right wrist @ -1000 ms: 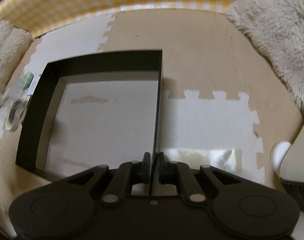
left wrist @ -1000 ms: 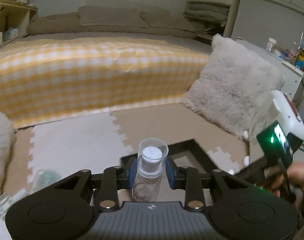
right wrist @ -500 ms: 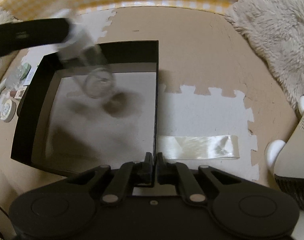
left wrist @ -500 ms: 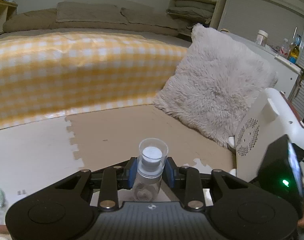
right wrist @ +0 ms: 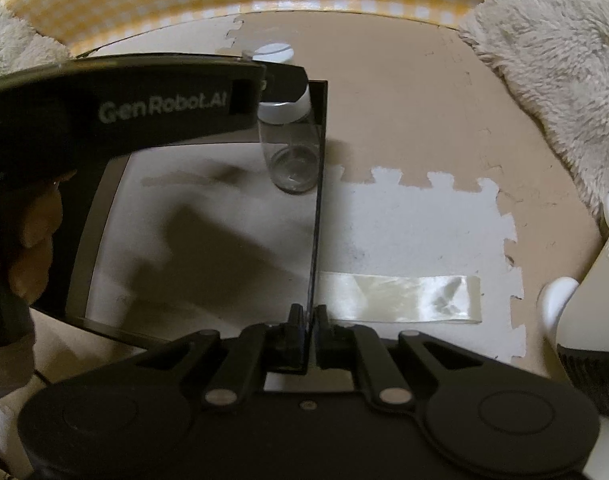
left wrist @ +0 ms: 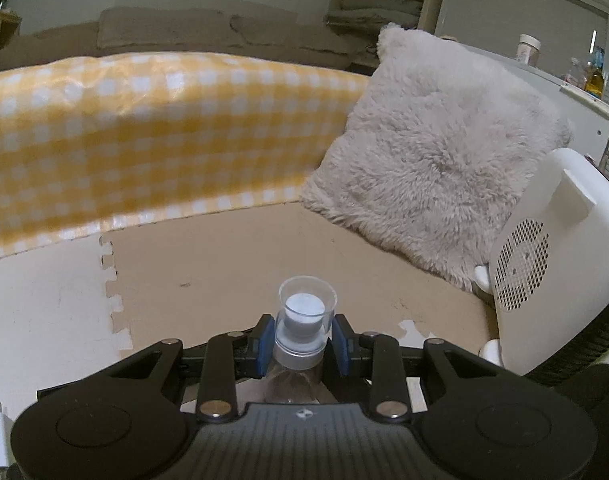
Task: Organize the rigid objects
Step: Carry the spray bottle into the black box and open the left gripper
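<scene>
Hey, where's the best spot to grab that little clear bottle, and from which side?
Grip the bottle at its white collar, just under the cap, coming from the left, as the left tool does now. The bottle stands upright, hard against the black tray's right wall, so that side is blocked.

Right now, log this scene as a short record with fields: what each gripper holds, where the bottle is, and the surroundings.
left gripper: shut on clear bottle at its neck, bottle upright
right gripper: shut on the right wall of the black tray
bottle position: inside the tray's far right corner, close against the wall; contact with the floor unclear
bottle cap: clear over a white top
surroundings: foam floor mat, fluffy pillow, yellow checked blanket
</scene>
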Tool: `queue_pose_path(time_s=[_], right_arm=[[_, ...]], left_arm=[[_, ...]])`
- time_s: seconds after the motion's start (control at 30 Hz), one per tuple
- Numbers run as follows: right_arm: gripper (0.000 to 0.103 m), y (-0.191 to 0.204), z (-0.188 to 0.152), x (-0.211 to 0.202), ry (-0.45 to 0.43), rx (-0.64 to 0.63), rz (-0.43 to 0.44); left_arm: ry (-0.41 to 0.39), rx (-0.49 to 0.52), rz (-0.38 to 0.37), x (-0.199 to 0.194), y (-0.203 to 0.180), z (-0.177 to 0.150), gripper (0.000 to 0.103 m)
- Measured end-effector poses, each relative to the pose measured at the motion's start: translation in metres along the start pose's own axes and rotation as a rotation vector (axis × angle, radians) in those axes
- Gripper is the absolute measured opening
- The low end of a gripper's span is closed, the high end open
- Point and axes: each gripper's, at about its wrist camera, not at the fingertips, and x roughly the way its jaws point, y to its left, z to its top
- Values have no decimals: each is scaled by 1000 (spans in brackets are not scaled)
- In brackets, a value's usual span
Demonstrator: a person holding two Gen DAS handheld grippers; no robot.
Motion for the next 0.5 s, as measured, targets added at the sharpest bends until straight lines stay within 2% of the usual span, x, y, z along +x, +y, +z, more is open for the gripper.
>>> queue_pose_path(time_s=[0.17,0.23,0.3,0.5], right_arm=[[6,1,0,0,0,2,0],[6,1,0,0,-1,9,2],[6,0,-1,0,-3,19,6],[7,-4,-1,1,-10,40,17]], left_arm=[[8,-34,-13,-1,3,-1,35],[31,-50,-3,-1,4,-1,45],[40,-63,3,-4,5,-2,60],[59,-75,13,-14,5,-4,75]])
